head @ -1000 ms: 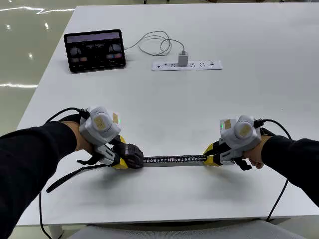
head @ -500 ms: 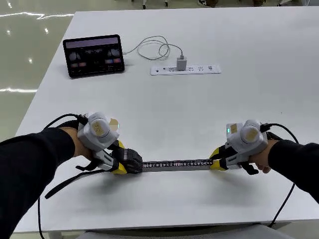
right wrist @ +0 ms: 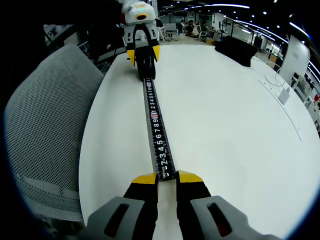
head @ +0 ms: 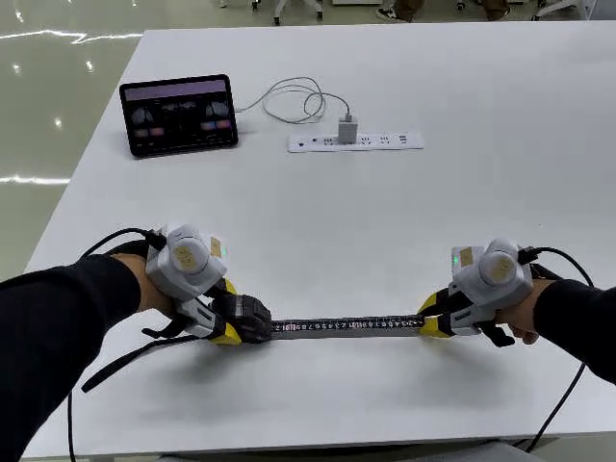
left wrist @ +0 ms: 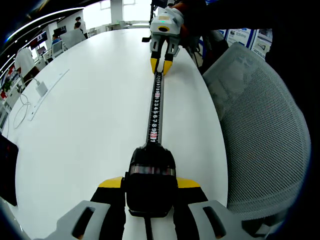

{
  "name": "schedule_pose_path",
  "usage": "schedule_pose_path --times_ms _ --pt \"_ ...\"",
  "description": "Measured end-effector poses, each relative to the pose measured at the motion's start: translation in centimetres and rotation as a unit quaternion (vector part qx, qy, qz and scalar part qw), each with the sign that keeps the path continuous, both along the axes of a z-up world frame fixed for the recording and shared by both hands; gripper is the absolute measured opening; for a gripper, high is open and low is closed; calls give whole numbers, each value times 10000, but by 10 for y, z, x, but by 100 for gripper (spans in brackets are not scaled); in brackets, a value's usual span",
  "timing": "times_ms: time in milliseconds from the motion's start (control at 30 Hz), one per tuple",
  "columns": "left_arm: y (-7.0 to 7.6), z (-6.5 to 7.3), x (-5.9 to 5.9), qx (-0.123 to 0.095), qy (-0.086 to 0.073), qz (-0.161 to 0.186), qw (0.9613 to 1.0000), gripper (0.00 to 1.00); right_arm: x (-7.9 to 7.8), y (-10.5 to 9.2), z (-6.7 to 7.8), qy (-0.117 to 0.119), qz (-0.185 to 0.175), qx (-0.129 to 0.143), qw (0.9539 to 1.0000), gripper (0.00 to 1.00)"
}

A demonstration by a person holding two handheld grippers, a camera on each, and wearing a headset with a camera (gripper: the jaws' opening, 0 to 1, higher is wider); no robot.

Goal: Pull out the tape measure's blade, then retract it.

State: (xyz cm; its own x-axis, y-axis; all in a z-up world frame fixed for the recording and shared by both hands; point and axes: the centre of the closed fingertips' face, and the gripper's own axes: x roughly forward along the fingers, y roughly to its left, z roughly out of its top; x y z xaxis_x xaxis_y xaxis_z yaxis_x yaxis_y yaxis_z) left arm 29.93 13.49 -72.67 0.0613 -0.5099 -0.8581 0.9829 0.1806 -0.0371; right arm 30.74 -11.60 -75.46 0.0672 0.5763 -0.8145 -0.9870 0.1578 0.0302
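Anchoring the tape measure case (head: 252, 318), your left claw (left wrist: 150, 183) clamps it so your right claw (right wrist: 166, 178), pinching the blade (right wrist: 156, 125), can pull.

— Anything legible?
— Only on the blade (right wrist: 159, 135): black digits 2 through 9 in a row, clearest in the right gripper view. A red mark follows, and the figures past it are too small.
— And the left gripper view?
— Again a 2 to 9 run, mid-blade.
— The case (left wrist: 151, 180), tablet (head: 179, 114), power strip (head: 354, 141)?
— Nothing readable on any.
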Motion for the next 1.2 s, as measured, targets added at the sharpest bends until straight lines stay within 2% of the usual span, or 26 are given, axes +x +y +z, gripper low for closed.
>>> schedule_pose_path --times_ms 467,1200 --pt "0 -1 0 1 -19 37 10000 33 -4 -4 3 22 -64 20 10000 8" --pt "-3 3 -4 -66 -10 39 10000 33 0 -6 2 66 -139 52 9999 8"
